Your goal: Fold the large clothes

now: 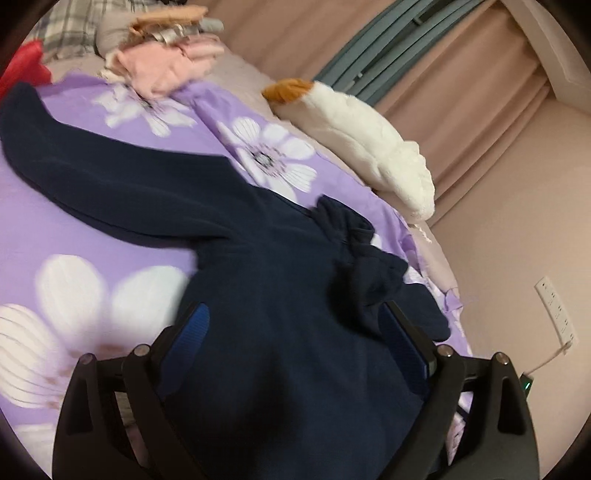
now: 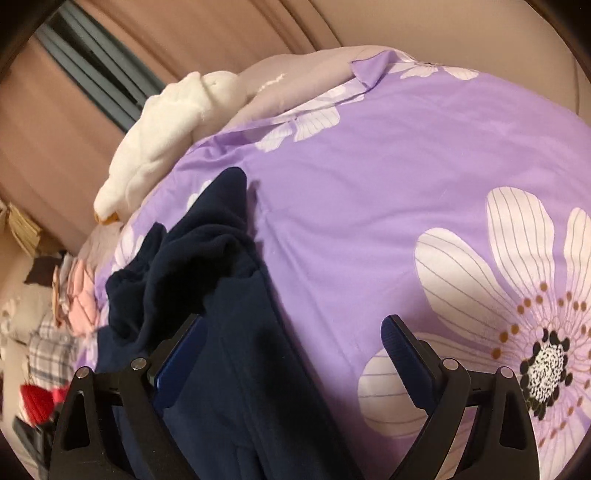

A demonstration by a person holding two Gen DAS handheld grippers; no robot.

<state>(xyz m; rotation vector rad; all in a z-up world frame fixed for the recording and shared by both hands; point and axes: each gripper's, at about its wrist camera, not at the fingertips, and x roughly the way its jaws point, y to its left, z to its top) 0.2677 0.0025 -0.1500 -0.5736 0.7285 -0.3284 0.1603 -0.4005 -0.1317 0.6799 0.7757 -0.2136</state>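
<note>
A navy fleece garment (image 1: pixel 236 266) is lying spread over the purple flowered bedcover (image 1: pixel 44 229) on the bed. In the left wrist view one long sleeve (image 1: pixel 92 173) is stretching away across the cover toward the head of the bed, while a bunched, wrinkled part (image 1: pixel 354 251) of the garment is sitting toward the wall-side edge of the bed.

The left gripper (image 1: pixel 295 332) is hovering over the body of the garment with its jaws spread wide and released; dark fabric is filling the gap between the blue pads (image 1: pixel 192 332), and whether the pads are touching it cannot be told.

The right gripper (image 2: pixel 295 343) is also standing open. Its left finger is lying against the garment's edge, while its right finger is over bare bedcover beside a big white printed flower (image 2: pixel 517 302). In this view the garment (image 2: pixel 229 369) is running up as a folded strip, ending in a crumpled heap and a pointed tip (image 2: pixel 229 192).

A white plush toy (image 1: pixel 369 136) with an orange end is lying along the wall-side edge of the bed. A pile of folded pink and beige clothes (image 1: pixel 166 55) is sitting near the head of the bed, next to a plaid fabric (image 1: pixel 70 33) and something red (image 1: pixel 22 70). A wall socket (image 1: pixel 557 310) with a white cable is showing on the pink wall.
</note>
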